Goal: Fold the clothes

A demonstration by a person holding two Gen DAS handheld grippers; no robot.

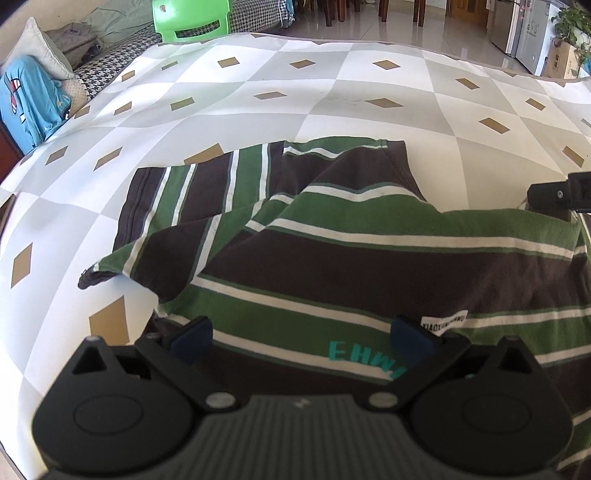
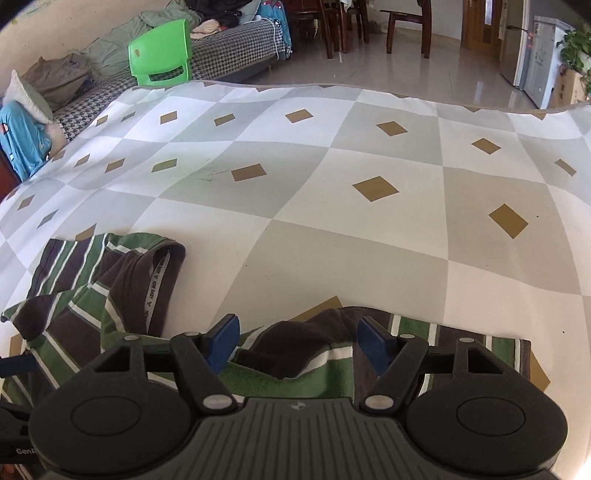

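A shirt (image 1: 369, 258) striped green, brown and white lies crumpled on the checked tablecloth (image 1: 332, 92). It carries teal lettering and a small white label near my left gripper (image 1: 301, 338). That gripper hovers over the cloth with its blue pads (image 1: 192, 338) spread wide and nothing pinched. In the right wrist view the shirt (image 2: 110, 314) shows its neckline tape at the left. My right gripper (image 2: 298, 343) stands over the shirt's near edge. A brown hump of cloth rises between its parted fingers, and a gap shows beside the left pad. Its black tip (image 1: 554, 194) pokes in at the left view's right edge.
The tablecloth (image 2: 332, 221) stretches bare beyond the shirt to the far edge. Behind it stand a green plastic chair (image 1: 190, 18) and a houndstooth sofa (image 1: 110, 62) with piled clothes and a blue garment (image 1: 26, 99). Wooden chairs and a fridge (image 1: 532, 37) are further back.
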